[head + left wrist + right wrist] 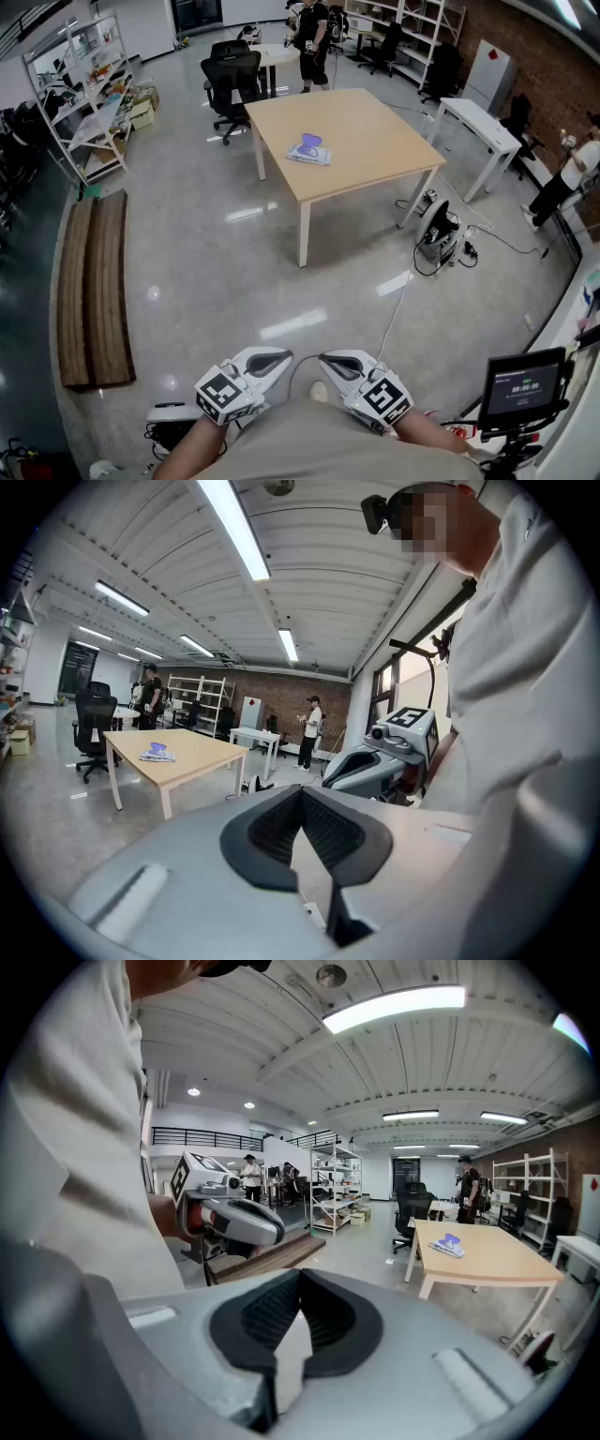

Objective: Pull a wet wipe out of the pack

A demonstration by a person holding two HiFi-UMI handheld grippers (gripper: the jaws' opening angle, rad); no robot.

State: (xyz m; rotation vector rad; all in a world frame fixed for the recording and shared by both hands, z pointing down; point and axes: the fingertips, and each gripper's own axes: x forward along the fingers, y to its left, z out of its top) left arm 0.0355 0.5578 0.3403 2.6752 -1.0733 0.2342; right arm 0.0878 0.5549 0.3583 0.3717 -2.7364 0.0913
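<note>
The wet wipe pack (309,150), pale with a purple lid, lies flat on the light wooden table (375,141) far across the room. It shows small in the left gripper view (157,753) and in the right gripper view (449,1246). Both grippers are held close to the person's body, far from the table. My left gripper (278,358) is shut with nothing in it, its jaws meeting in its own view (302,791). My right gripper (330,360) is also shut and empty (300,1279). Their tips point toward each other.
Grey floor lies between me and the table. A wooden bench (92,286) runs along the left. Black office chairs (231,80) stand behind the table. A floor device with cables (437,234) sits by the table's right leg. A small screen on a stand (523,380) is at my right. People stand at the back and right.
</note>
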